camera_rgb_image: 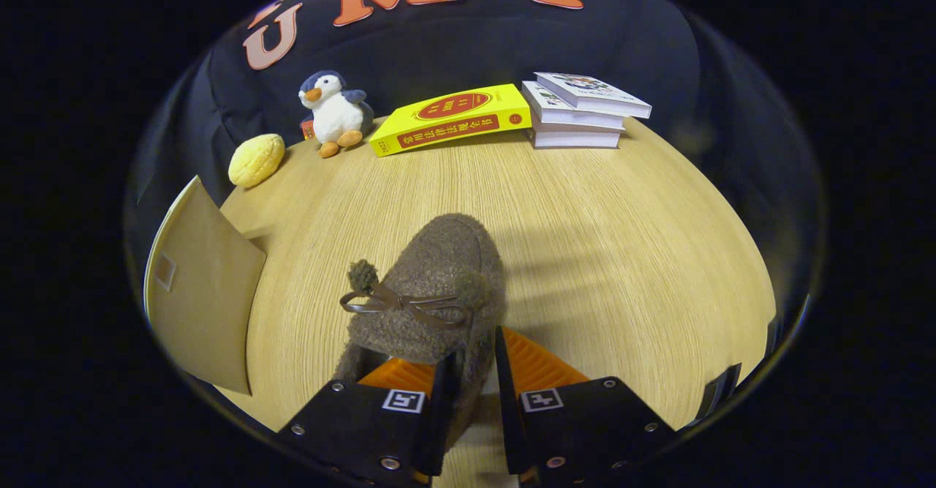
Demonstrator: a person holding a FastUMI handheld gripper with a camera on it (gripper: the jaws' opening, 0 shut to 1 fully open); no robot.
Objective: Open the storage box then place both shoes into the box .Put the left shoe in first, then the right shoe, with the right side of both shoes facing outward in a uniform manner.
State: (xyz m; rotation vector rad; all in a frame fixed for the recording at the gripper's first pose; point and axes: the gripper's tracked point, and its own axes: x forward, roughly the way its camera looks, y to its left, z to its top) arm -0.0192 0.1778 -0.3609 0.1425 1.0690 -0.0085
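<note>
A brown fuzzy slipper shoe (431, 283) with a thin bow and pompoms sits just ahead of my fingers, its toe pointing away from me. My gripper (474, 393) is shut on the shoe's right side wall near the heel, one finger inside the opening and one outside. The shoe looks held just above or on the wooden table (621, 254); I cannot tell which. To the left stands the tan lid or flap of the storage box (201, 290), swung up and open, with the box body hidden.
Along the back of the table lie a yellow round cushion-like toy (256, 159), a plush penguin (333, 113), a yellow book (453, 118) and a stack of white books (581, 111). Bare wood stretches to the right of the shoe.
</note>
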